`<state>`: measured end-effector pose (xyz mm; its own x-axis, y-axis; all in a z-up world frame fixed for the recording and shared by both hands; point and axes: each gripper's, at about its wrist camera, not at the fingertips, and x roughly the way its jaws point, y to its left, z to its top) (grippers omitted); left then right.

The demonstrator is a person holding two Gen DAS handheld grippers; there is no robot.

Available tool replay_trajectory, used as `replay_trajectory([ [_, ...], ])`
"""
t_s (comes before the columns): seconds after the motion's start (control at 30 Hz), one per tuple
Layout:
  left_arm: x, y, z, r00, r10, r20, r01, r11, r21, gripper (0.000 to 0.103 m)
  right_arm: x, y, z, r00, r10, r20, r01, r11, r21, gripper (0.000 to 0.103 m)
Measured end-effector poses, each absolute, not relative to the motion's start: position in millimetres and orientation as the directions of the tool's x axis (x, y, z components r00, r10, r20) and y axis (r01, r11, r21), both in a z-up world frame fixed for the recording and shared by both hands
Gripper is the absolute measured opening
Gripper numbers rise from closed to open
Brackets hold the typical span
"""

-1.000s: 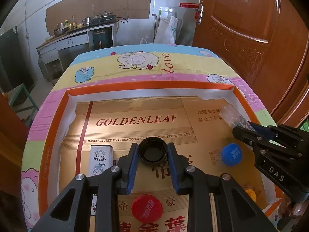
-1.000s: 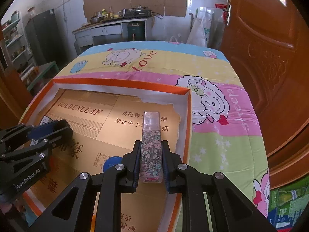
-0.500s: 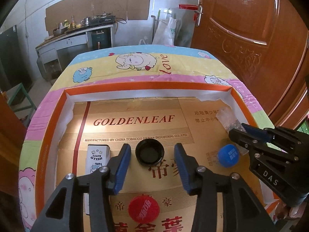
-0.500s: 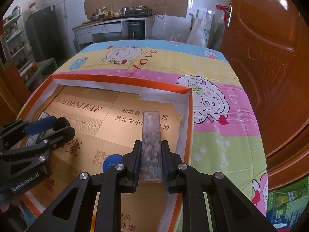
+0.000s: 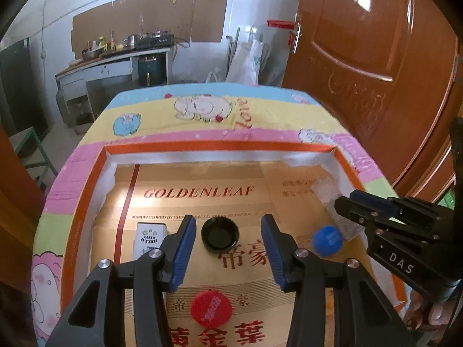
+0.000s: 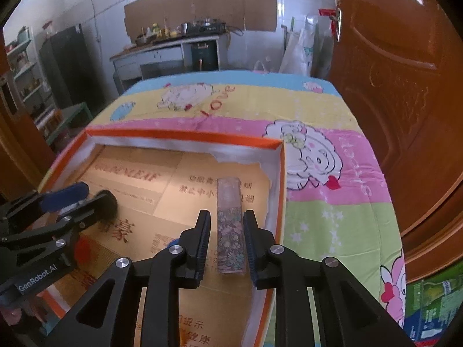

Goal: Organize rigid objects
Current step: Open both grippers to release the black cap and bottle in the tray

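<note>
In the left wrist view my left gripper [image 5: 228, 231] is open, its jaws apart on either side of a black bottle cap [image 5: 220, 234] lying in the orange-rimmed cardboard tray [image 5: 220, 147]. A blue cap [image 5: 327, 240], a red cap [image 5: 211, 309] and a white Hello Kitty box [image 5: 150, 238] also lie in the tray. In the right wrist view my right gripper [image 6: 224, 231] is open around a slim floral-patterned clear bottle [image 6: 230, 225] lying on the tray floor by the right wall [image 6: 279, 202]. The left gripper shows in that view [image 6: 72, 205].
The tray sits on a table with a cartoon sheep cloth [image 6: 318, 159]. A wooden door [image 5: 376, 57] stands to the right. A kitchen counter [image 5: 115, 57] is at the back. A green crate [image 6: 431, 303] is on the floor at right.
My left gripper opened and let go of the black cap, which now lies on the tray. My right gripper opened and released the floral bottle onto the tray floor.
</note>
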<state>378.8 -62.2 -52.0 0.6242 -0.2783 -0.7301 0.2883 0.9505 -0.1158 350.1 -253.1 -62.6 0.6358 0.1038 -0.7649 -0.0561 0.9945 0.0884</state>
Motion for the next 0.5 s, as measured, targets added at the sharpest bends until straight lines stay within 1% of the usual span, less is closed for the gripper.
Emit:
replay_trajectory([
  [0.17, 373, -61, -42, 0.645, -0.292, -0.706, 0.294, 0.948, -0.123, 0.047, 341, -255, -48, 0.68, 0.112, -0.725, -0.051, 0.993, 0.106, 0.024],
  [0.5, 363, -55, -20, 0.69, -0.297, -0.66, 0.293, 0.949, -0.12, 0.047, 331, -262, -35, 0.713, 0.123, -0.69, -0.039, 0.99, 0.136, 0.024],
])
